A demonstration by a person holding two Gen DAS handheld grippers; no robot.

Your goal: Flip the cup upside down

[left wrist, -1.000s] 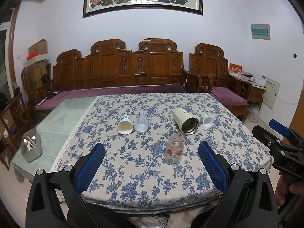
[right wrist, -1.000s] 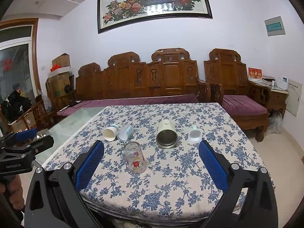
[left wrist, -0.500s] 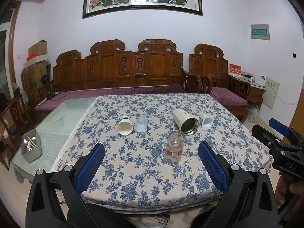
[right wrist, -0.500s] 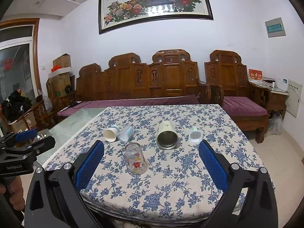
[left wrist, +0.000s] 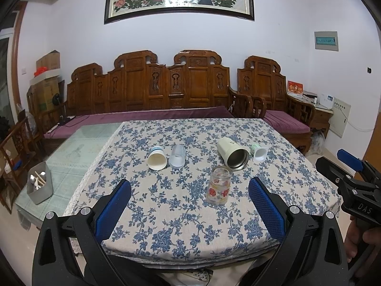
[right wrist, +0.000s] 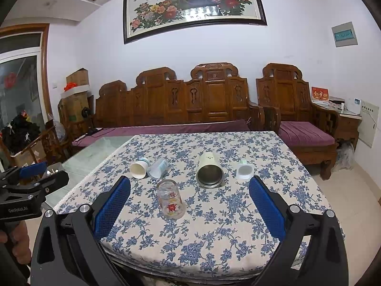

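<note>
Glass cup point(left wrist: 218, 186) stands apparently inverted beyond both grippers' wide, empty jaws.

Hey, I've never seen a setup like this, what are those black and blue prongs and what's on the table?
They are two hand-held grippers, each with a camera looking along its fingers. One picture comes from the left gripper, the other from the right gripper. Both are open and hold nothing. On the flowered tablecloth a glass cup with red flowers stands mouth down. Behind it, lying on their sides: a paper cup, a clear plastic cup, a cream metal-lined mug and a small white cup.
</note>
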